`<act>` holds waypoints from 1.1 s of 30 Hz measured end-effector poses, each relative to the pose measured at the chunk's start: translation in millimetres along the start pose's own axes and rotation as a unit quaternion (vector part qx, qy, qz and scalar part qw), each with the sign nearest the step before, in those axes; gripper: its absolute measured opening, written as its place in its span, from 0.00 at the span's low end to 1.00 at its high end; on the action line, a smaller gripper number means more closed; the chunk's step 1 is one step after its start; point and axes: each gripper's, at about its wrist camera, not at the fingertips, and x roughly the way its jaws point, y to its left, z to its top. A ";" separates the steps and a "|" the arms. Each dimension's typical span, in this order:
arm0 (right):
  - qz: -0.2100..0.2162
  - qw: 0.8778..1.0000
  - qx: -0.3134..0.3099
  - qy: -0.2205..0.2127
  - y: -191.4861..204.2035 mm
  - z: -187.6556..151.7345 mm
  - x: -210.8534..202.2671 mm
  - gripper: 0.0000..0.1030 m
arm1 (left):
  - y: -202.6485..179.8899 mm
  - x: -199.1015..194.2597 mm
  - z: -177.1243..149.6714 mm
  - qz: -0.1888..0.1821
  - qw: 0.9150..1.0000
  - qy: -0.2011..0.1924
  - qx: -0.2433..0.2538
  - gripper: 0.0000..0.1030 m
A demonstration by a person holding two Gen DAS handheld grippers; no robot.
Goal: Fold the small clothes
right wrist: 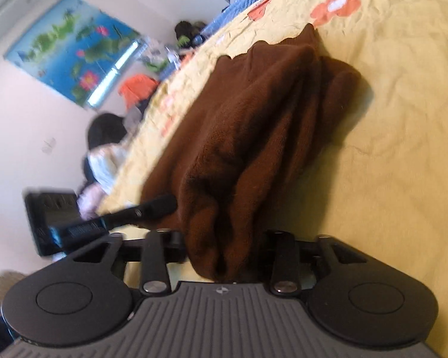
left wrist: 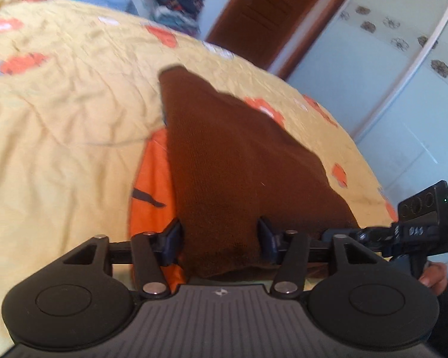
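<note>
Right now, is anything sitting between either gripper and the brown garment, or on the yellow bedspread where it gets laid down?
Nothing visible. The brown garment already sits between the fingers of the left gripper and the right gripper. The yellow bedspread beside it shows only wrinkles and orange flower prints.
</note>
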 end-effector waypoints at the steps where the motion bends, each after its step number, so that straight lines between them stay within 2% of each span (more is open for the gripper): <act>1: -0.010 1.000 0.004 -0.018 1.5 5.5 -6.9 0.69 | -5.2 -12.0 -2.1 0.012 0.999 -0.027 0.014 0.54; 2: -0.023 0.998 0.001 -0.052 5.3 10.9 -18.0 0.72 | -12.5 -22.5 -4.6 0.025 0.997 -0.058 0.039 0.58; 3: -0.034 0.996 -0.007 -0.087 9.1 16.7 -28.5 0.75 | -21.6 -30.0 -6.8 0.037 0.993 -0.085 0.067 0.69; 4: -0.044 0.993 -0.017 -0.113 14.4 24.5 -35.8 0.75 | -31.5 -33.9 -8.9 0.044 0.989 -0.108 0.093 0.74; 6: -0.052 0.988 -0.037 -0.141 24.0 41.9 -37.7 0.75 | -50.9 -29.5 -13.6 0.036 0.981 -0.130 0.142 0.78; 8: -0.038 0.990 -0.051 -0.129 34.7 56.6 -23.0 0.77 | -66.7 -8.8 -14.3 0.032 0.977 -0.112 0.179 0.78; 10: -0.033 0.992 -0.070 -0.102 42.2 65.5 4.3 0.87 | -73.0 19.0 -18.8 0.038 0.976 -0.080 0.201 0.78; 11: -0.041 0.993 -0.078 -0.083 41.0 67.4 17.9 0.90 | -72.7 32.7 -22.7 0.052 0.973 -0.064 0.214 0.78; 12: -0.060 0.993 -0.086 -0.063 36.6 67.3 31.3 0.90 | -71.1 44.1 -29.2 0.073 0.967 -0.059 0.239 0.79; 13: -0.068 0.992 -0.098 -0.052 28.5 65.1 39.2 0.87 | -70.2 45.0 -31.9 0.072 0.962 -0.063 0.256 0.79; 14: -0.054 0.989 -0.123 -0.069 20.8 59.5 33.2 0.85 | -67.8 42.0 -29.0 0.060 0.964 -0.064 0.252 0.80; 15: -0.041 0.989 -0.123 -0.072 16.9 58.5 29.5 0.78 | -64.6 41.5 -27.4 0.058 0.964 -0.060 0.252 0.80; 16: -0.037 0.991 -0.101 -0.076 12.7 58.5 24.3 0.62 | -63.5 40.3 -29.0 0.056 0.963 -0.061 0.257 0.80; 18: -0.037 0.996 -0.047 -0.068 -2.2 70.9 15.3 0.45 | -64.3 43.1 -29.4 0.054 0.963 -0.063 0.255 0.81; 19: -0.038 0.997 -0.029 -0.059 -4.1 78.9 14.0 0.44 | -67.6 43.6 -31.8 0.054 0.963 -0.064 0.256 0.83; 20: -0.046 0.997 -0.019 -0.056 0.2 85.4 13.2 0.46 | -68.6 44.3 -32.2 0.053 0.963 -0.064 0.255 0.86; 21: -0.059 0.996 -0.022 -0.063 9.7 92.3 12.3 0.56 | -69.3 44.7 -32.8 0.054 0.963 -0.065 0.254 0.87; 22: -0.068 0.994 -0.039 -0.074 21.7 98.4 14.1 0.71 | -70.2 44.5 -34.1 0.056 0.963 -0.066 0.256 0.87; 24: -0.060 0.991 -0.082 -0.087 48.2 107.8 29.7 0.86 | -70.4 44.4 -35.3 0.057 0.961 -0.069 0.260 0.87; 25: -0.055 0.991 -0.090 -0.082 52.1 111.4 38.9 0.88 | -70.4 44.3 -36.3 0.056 0.961 -0.070 0.260 0.87; 27: -0.074 0.991 -0.095 -0.052 49.5 121.6 62.5 0.88 | -70.4 42.1 -38.0 0.055 0.961 -0.071 0.260 0.87; 29: -0.137 0.985 -0.101 -0.011 25.4 120.8 95.2 0.86 | -70.6 39.8 -39.8 0.055 0.961 -0.077 0.261 0.87; 30: -0.119 0.984 -0.129 -0.036 23.2 114.8 91.6 0.85 | -70.2 37.2 -40.7 0.059 0.960 -0.085 0.260 0.87; 32: -0.150 0.981 -0.120 -0.035 29.2 109.8 82.5 0.73 | -72.7 22.5 -50.8 0.087 0.955 -0.110 0.263 0.87; 33: -0.159 0.980 -0.113 -0.036 34.5 104.5 73.0 0.73 | -72.1 14.4 -57.0 0.098 0.951 -0.121 0.267 0.87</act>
